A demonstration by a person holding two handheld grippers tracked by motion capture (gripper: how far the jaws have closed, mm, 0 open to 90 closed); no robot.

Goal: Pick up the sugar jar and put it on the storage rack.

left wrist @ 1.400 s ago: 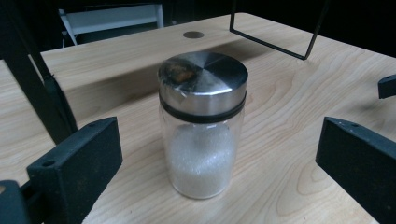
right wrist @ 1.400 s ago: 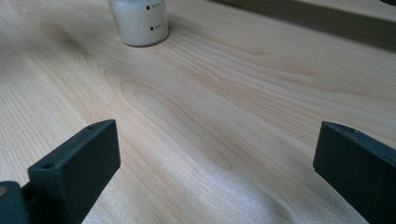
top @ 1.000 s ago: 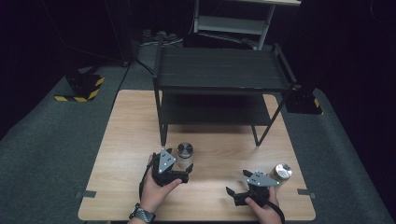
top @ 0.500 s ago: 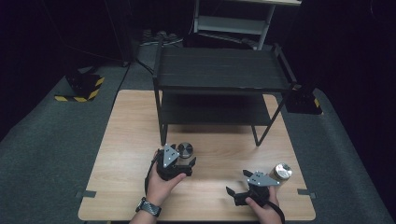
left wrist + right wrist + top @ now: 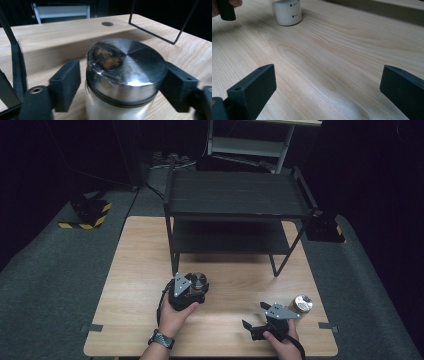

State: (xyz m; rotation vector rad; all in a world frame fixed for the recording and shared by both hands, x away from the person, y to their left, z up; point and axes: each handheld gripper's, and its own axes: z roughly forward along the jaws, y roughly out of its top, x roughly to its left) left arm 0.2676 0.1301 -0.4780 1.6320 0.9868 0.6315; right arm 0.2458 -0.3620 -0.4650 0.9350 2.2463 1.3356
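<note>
Left gripper (image 5: 192, 289), left of table (image 5: 140, 270) centre and just in front of the black shelf rack (image 5: 235, 195): jaws have just been closing around a steel-lidded jar (image 5: 125, 75) of white grains, which stands upright between them. The right pad touches the lid rim; the left pad looks just short of it, so a firm grip cannot be confirmed. Right gripper (image 5: 270, 320) near the front right edge, jaws spread wide over bare wood, a second jar (image 5: 300, 304) just beside it.
</note>
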